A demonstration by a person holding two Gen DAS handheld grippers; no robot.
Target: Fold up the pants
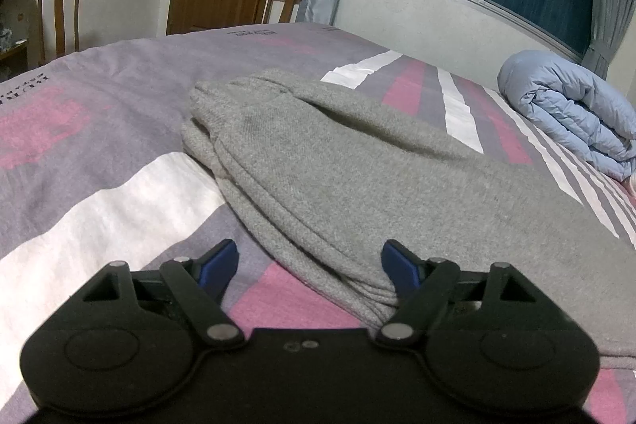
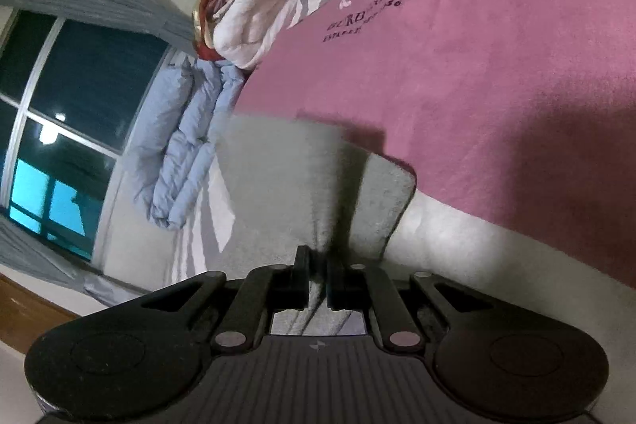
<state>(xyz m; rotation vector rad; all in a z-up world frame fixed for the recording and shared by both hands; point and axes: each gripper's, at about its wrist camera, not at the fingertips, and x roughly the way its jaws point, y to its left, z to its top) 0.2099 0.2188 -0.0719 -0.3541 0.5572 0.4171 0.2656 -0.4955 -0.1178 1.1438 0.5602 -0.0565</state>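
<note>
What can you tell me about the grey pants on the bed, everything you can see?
The grey pants look like soft knit fleece, lying in stacked folded layers on the striped bedcover. The right tool is shut on a bunched edge; the left tool stands open at the near folded edge, one finger on the fabric.

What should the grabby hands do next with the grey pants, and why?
Probably close the left gripper on the near edge of the grey pants. Its jaws stand open around that edge, while the right gripper is already shut on the cloth, so both could then lift together.
</note>
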